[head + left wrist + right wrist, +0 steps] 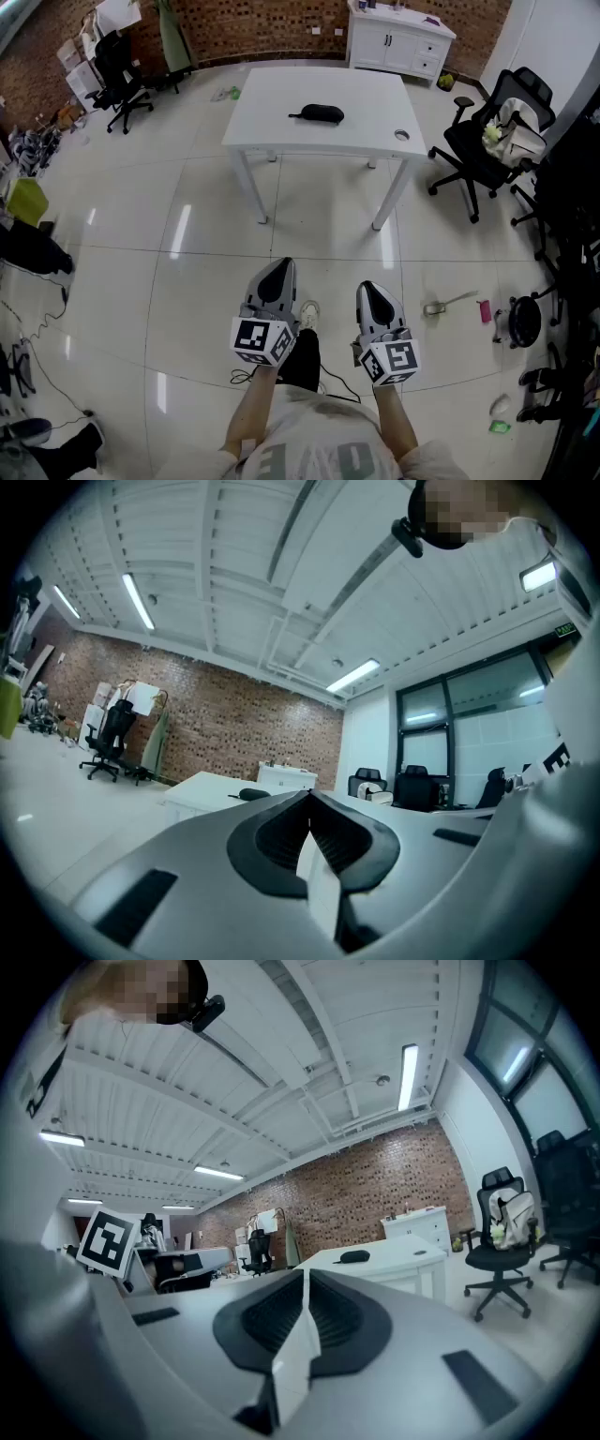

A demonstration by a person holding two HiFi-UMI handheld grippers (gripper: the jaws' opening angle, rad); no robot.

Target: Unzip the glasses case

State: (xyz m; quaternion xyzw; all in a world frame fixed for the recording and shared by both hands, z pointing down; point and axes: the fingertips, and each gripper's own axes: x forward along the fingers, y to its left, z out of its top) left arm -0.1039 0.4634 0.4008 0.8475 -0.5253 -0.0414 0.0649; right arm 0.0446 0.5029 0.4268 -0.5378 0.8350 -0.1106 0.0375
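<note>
Glasses case (319, 113) far off on table (281, 127).
I hold left gripper (279, 270) and right gripper (367, 289) near, both jaws together, empty.

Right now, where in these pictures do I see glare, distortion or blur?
Head view: lamp glare streaks the glossy floor; the glasses case on the white table is small but sharp. Left gripper view and right gripper view: strong fisheye bending, black corners, and the near jaws look soft.
</note>
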